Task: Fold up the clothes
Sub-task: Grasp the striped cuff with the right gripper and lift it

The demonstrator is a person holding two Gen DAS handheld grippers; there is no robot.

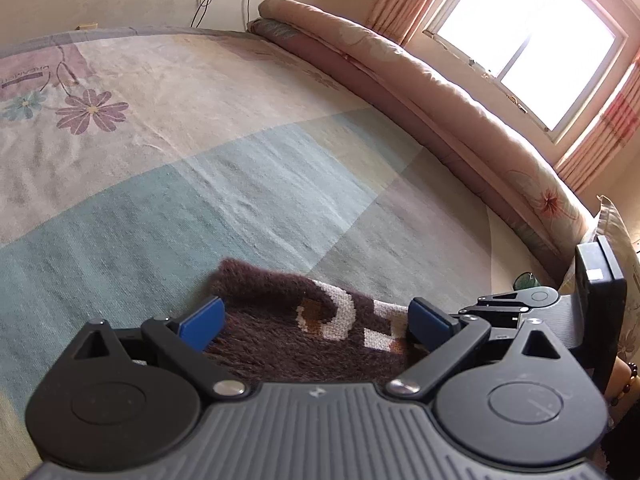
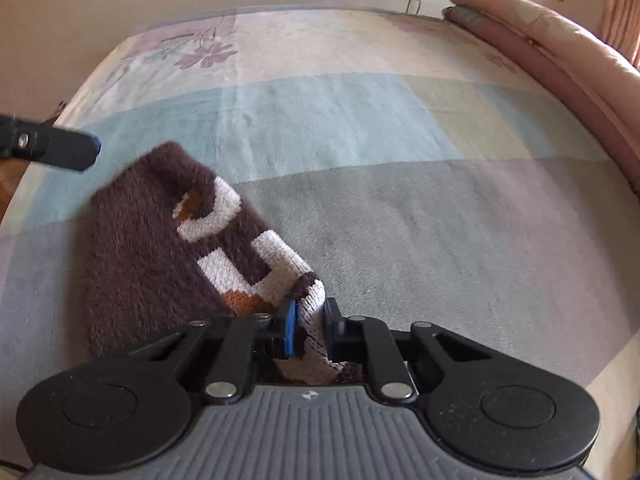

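Currently the fuzzy dark-brown knitted garment with cream and orange pattern blocks (image 2: 160, 248) lies on the pastel patchwork bedspread with printed flowers (image 2: 400, 160), near the front edge of the bed and well apart from the rolled pink quilt (image 2: 560, 52) along the far side.

Right gripper (image 2: 310, 324): the blue-padded jaws are closed on a cream ribbed edge of the garment, which stands up between the pads as a narrow pinched ridge. The grip appears to take only that edge, not the full thickness below it.

Left gripper (image 1: 316, 320): the jaws stand wide apart, with brown fabric lying between and below the blue pads. No pad can be seen pressing on the cloth. In the right wrist view one of its fingers (image 2: 60, 152) hangs just beyond the garment's far-left corner.

Step in hand, as judged: securing one edge before carrying it over to make a fold.

Procedure for a clean result:
1. Confirm the pinch is firm; fuzzy knit is likely to slip from a shallow bite.
2. Close the left gripper on a matching edge or corner, so both ends lift together.
3. Lift only enough to clear the bedspread, keeping the held edge taut and level.
4. Lay the edge squarely onto the opposite side before releasing.
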